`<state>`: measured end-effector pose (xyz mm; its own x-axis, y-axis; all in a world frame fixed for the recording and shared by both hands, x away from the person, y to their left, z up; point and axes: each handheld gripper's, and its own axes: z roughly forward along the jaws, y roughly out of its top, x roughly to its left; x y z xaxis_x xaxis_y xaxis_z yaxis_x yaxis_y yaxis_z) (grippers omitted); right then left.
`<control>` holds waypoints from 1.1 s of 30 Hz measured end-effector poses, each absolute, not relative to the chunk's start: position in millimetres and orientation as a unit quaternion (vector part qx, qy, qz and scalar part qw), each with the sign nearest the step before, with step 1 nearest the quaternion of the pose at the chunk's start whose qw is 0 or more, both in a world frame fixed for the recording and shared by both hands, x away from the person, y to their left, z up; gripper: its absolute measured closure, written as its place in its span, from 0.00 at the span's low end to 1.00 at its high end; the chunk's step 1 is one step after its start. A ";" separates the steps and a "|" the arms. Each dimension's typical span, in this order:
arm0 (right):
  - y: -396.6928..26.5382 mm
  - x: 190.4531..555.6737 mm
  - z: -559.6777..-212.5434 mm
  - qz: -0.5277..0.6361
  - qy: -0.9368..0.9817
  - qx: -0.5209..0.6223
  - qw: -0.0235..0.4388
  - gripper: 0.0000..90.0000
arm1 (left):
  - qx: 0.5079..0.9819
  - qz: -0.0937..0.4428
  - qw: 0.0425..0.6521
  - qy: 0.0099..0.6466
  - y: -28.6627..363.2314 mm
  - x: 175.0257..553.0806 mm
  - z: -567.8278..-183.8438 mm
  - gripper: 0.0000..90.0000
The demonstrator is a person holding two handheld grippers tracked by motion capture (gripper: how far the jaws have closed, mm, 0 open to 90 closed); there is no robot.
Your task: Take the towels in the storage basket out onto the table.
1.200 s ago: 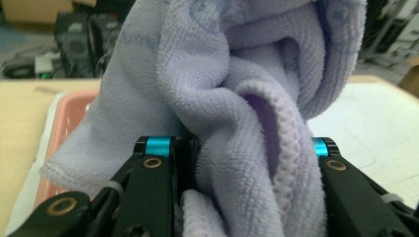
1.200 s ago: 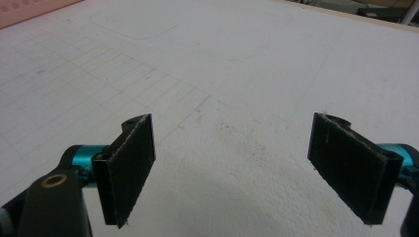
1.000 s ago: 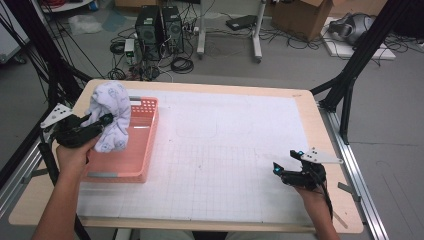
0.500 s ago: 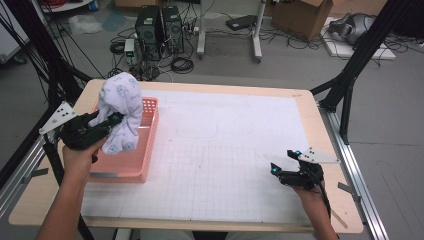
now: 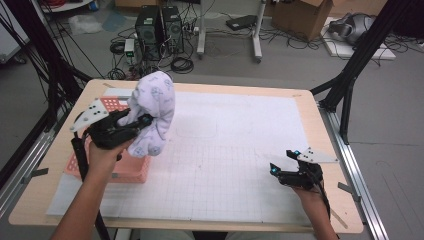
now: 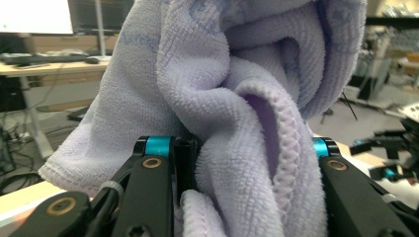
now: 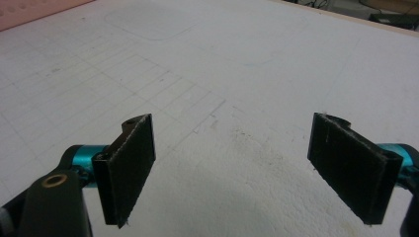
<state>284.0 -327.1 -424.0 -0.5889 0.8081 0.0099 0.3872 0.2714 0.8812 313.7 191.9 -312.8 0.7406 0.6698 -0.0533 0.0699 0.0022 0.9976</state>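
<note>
A pale lilac towel (image 5: 152, 110) hangs bunched in the air just right of the pink basket (image 5: 125, 170), over the white mat. My left gripper (image 5: 142, 121) is shut on it. In the left gripper view the towel (image 6: 232, 98) is wedged between the two black jaws, with my left gripper (image 6: 247, 148) squeezing a thick fold. My right gripper (image 5: 276, 169) rests low over the mat at the front right, open, with nothing in it. In the right gripper view my right gripper (image 7: 244, 173) has its pads (image 7: 131, 165) wide apart over the bare gridded mat.
The white gridded mat (image 5: 230, 150) covers most of the wooden table (image 5: 320, 120). The pink basket stands at the left edge. Black frame posts (image 5: 350, 75) rise at both sides. Computers and cables (image 5: 160, 30) lie on the floor beyond the far edge.
My left gripper has lifted the towel up out of the basket and carried it to the right, past the basket's rim. The right gripper has stayed put.
</note>
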 end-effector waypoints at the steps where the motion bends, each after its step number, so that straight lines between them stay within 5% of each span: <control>1: -327.1 284.0 -423.9 0.460 0.764 0.391 0.228 0.19 | 0.668 0.230 0.651 0.277 191.9 313.7 -312.8 0.69; 17: -325.5 284.9 -425.6 0.457 0.768 0.390 0.222 0.19 | 0.716 0.186 0.617 0.269 93.0 326.4 -357.8 0.68; 33: -326.1 286.3 -427.2 0.457 0.768 0.393 0.218 0.19 | 0.752 0.137 0.573 0.297 35.8 354.4 -412.7 0.67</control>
